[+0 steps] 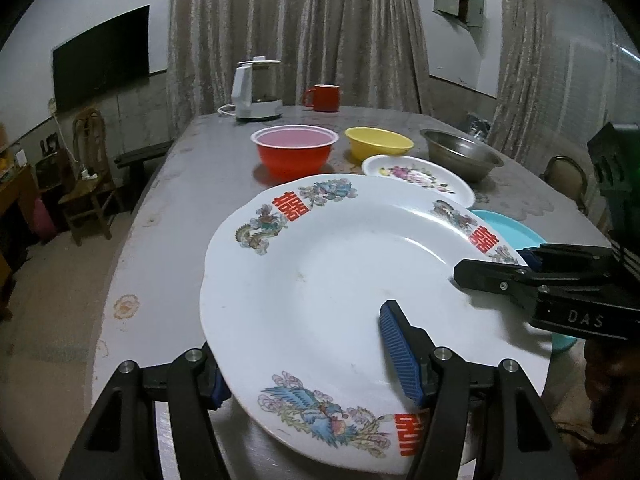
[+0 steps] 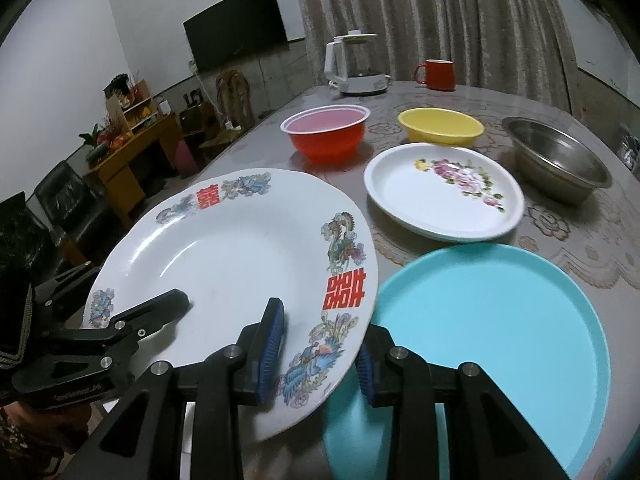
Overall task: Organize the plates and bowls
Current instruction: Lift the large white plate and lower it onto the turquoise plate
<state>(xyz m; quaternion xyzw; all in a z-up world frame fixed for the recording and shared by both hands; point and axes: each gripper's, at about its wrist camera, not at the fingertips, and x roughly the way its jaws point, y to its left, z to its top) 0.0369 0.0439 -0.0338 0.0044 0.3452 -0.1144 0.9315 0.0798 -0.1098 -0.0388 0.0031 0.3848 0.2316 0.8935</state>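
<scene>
Dim indoor light, soft shadows, strong fisheye bending and dark corners.

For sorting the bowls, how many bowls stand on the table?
3: red bowl far left, yellow bowl in the middle, metal bowl far right. None looks hidden.

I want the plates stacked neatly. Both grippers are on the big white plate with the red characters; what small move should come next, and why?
Probably carry the big white plate a little to the right and lower it onto the blue plate. The left gripper and right gripper each clamp its rim, it hangs tilted above the table, and its right edge already overlaps the blue plate, which lies flat with nothing on it.
</scene>
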